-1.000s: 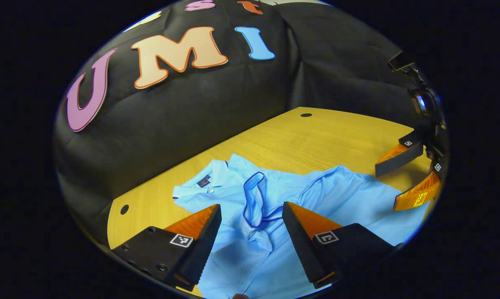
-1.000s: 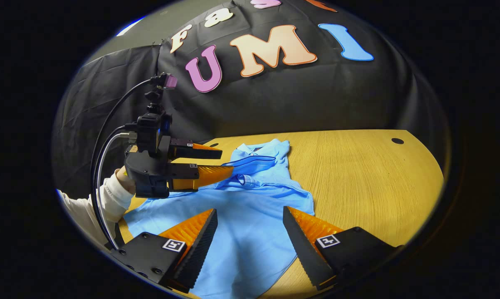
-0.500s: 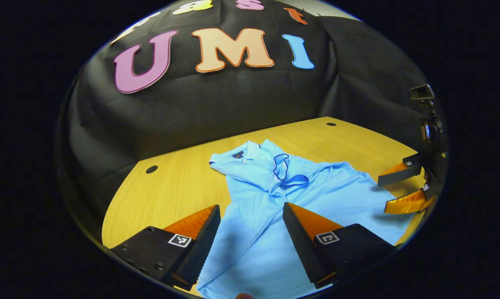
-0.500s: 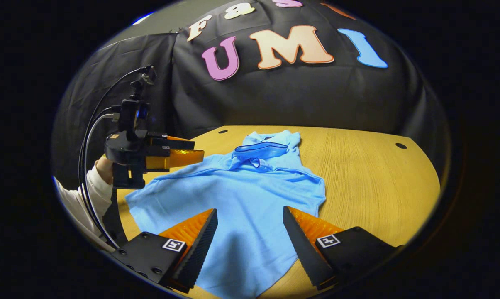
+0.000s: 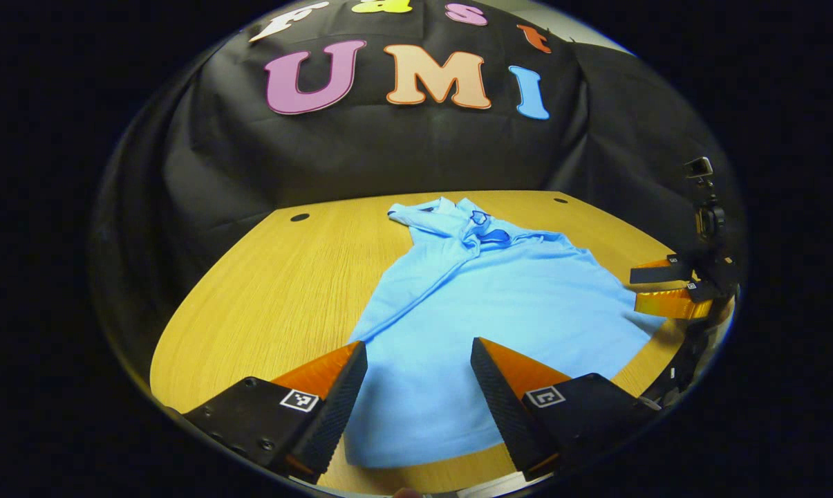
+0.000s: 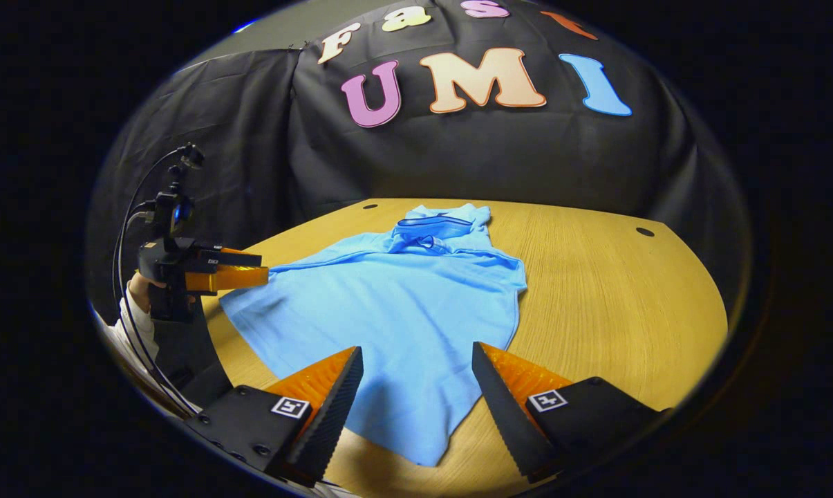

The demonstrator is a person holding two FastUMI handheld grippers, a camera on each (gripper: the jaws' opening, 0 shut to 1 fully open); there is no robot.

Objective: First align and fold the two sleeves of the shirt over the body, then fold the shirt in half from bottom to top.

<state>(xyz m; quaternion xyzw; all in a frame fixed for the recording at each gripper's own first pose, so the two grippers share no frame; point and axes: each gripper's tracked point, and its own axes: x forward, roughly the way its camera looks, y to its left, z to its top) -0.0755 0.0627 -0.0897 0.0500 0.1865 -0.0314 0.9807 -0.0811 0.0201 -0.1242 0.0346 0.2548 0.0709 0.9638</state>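
We're hovering both tools, left tool (image 5: 416,387) and right tool (image 6: 416,394), jaws spread and empty, over the shirt (image 5: 485,311); each should be pinching a hem corner evenly.

A wooden table (image 5: 264,277) with a pale yellow-brown grain spans the lower half of the left gripper view; its near edge curves round and its far edge meets the booth's wall. 2 small dark round holes sit near that far edge, 1 hole (image 5: 299,217) towards the left corner and another hole (image 5: 560,200) towards the right. The black cloth wall (image 5: 361,152) hangs in soft creases behind the table. In the right gripper view a wide bare stretch of the tabletop lies to the right.
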